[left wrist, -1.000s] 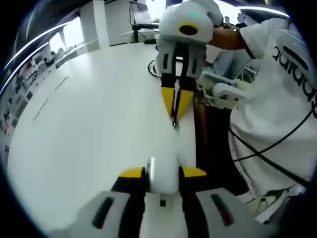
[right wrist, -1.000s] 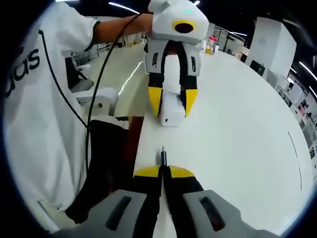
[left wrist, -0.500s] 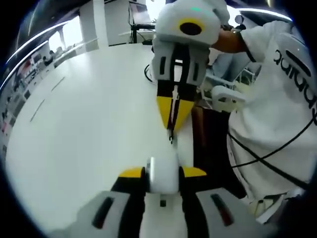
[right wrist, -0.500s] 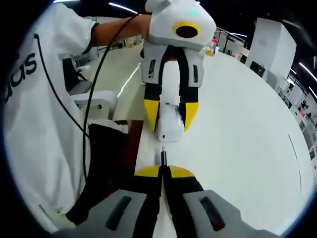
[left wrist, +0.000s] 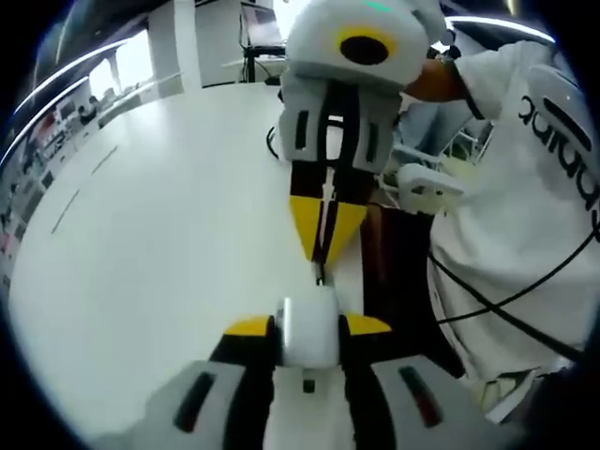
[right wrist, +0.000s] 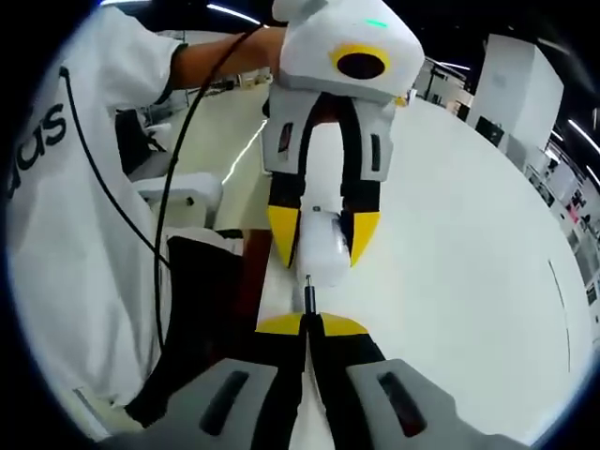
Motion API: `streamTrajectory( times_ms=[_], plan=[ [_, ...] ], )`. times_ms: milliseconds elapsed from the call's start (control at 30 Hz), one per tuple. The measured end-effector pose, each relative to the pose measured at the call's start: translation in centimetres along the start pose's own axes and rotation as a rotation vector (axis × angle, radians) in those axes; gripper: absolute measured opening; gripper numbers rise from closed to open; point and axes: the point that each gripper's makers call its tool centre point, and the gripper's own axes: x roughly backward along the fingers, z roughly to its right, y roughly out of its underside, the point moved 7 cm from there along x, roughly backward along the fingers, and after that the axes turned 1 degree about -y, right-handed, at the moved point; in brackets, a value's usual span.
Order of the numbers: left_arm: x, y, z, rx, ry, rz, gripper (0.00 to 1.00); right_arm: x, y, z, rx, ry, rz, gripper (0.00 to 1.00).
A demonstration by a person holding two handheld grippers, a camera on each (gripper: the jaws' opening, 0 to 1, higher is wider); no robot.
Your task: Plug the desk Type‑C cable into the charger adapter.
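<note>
Gap closed since earlier: plug (right wrist: 307, 292) at 12 o'clock, tip nearly touching charger (right wrist: 319, 253). Right jaws pinching plug, left jaws pinching charger; axes aligned.

We see two cameras facing each other close above the white table (left wrist: 159, 234). Our left gripper view looks along its own jaws at the right gripper (left wrist: 322, 272), which comes in from the top. Our right gripper view looks back at the left gripper (right wrist: 322, 248). Both share the tabletop and the person's white shirt (right wrist: 66, 216).
</note>
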Motion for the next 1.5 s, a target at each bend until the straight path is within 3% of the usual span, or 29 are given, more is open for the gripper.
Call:
streamTrajectory(
  times_ms=[267, 733, 1500],
  plan=[
    [-0.25, -0.09, 0.51, -0.001, 0.003, -0.004, 0.26, -0.12, -0.10, -0.19, 0.006, 0.000, -0.010, 0.03],
    [-0.21, -0.11, -0.33, 0.000, 0.007, -0.033, 0.26, -0.24, -0.55, -0.35, 0.013, 0.003, -0.057, 0.03],
    [-0.46, -0.38, -0.46, 0.017, -0.017, -0.061, 0.26, -0.17, -1.00, -0.46, -0.044, 0.019, -0.098, 0.02]
  ],
)
